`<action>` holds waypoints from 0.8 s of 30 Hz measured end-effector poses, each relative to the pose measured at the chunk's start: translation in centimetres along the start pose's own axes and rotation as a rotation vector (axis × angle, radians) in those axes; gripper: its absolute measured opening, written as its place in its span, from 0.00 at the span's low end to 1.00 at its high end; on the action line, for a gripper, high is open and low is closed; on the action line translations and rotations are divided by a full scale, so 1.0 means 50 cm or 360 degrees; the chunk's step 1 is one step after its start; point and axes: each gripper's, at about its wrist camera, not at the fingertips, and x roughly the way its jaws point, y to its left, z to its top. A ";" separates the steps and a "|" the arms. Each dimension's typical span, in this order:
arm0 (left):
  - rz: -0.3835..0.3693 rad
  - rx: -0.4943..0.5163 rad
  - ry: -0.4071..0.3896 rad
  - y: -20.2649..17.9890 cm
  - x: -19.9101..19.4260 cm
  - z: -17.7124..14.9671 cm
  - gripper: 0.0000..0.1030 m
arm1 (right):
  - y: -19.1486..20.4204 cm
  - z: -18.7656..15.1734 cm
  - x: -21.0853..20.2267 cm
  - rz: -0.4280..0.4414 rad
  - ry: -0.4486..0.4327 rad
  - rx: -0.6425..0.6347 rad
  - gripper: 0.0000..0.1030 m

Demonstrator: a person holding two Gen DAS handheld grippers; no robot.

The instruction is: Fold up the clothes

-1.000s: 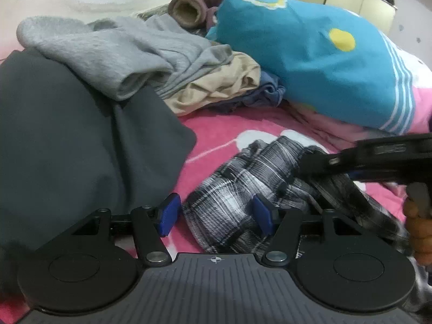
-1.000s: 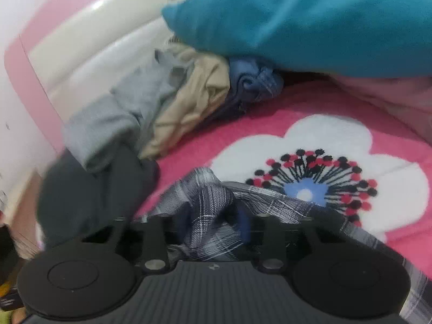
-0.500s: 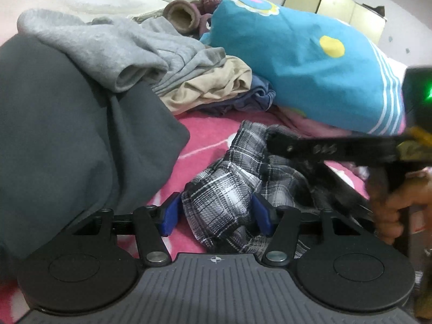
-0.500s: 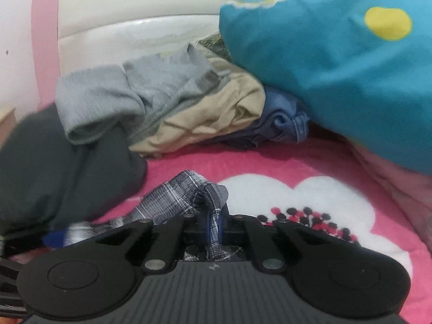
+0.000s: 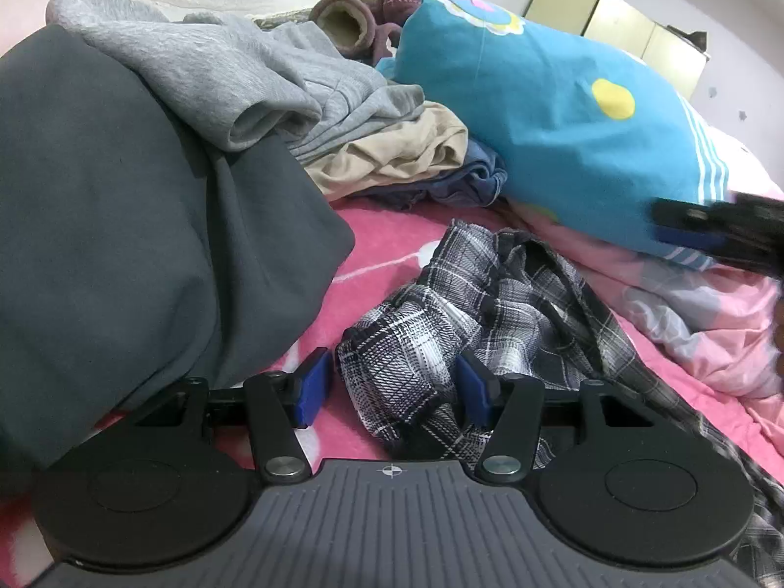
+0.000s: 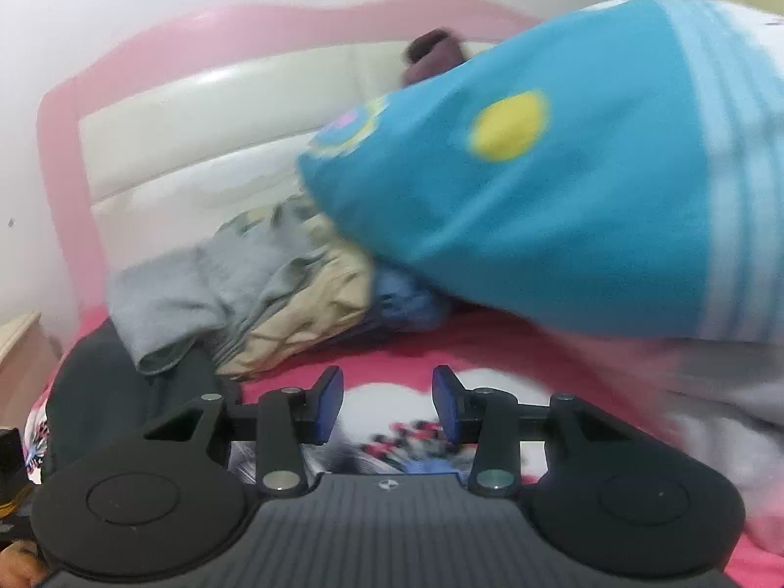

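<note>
Two hand-held grippers work over a bed covered by a pink blanket (image 5: 392,230) with a white flower print. Nearest, the left gripper (image 5: 389,384) sits low over a crumpled black-and-white plaid garment (image 5: 470,304). Its blue pads stand apart, with a bunched fold of the plaid cloth lying between them; the right pad is against the cloth, the left pad seems just clear of it, so it does not look clamped. The rest of the plaid garment trails off to the right and toward the near edge.

To the left of it, a large dark grey garment (image 5: 147,225) is heaped on the blanket. Farther right, the right gripper (image 6: 387,402) is lifted above the blanket, blurred, its jaws opening with nothing between them; only the flower print shows through the gap. From the left gripper's camera it appears as a dark blur at the right edge.

Beyond the plaid garment lies a pile of clothes: a light grey sweatshirt (image 5: 235,68) on top, a beige garment (image 5: 406,157) under it, and a blue denim piece (image 5: 470,181) at the right. A big turquoise pillow (image 5: 563,122) with a yellow dot rests beside the pile, over pale pink bedding (image 5: 686,304). Farthest, a maroon fleece item (image 5: 377,14) sits by the white padded headboard (image 6: 220,137) with its pink frame.
</note>
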 end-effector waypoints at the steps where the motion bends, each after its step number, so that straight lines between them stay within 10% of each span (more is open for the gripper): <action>1: 0.0000 -0.0001 0.0000 0.000 0.000 0.000 0.54 | -0.009 -0.007 -0.014 -0.0002 0.0016 -0.0013 0.41; 10: 0.0002 -0.0009 0.0000 0.001 0.000 0.000 0.54 | -0.018 -0.124 0.024 0.0033 0.0301 -0.0220 0.30; 13: -0.0002 -0.0015 -0.0002 0.002 0.000 -0.001 0.53 | -0.015 -0.144 0.047 0.0017 0.0345 -0.0252 0.07; 24: -0.0013 -0.0037 -0.0009 0.006 0.000 -0.001 0.51 | -0.021 -0.118 0.009 -0.0137 0.0091 -0.0257 0.01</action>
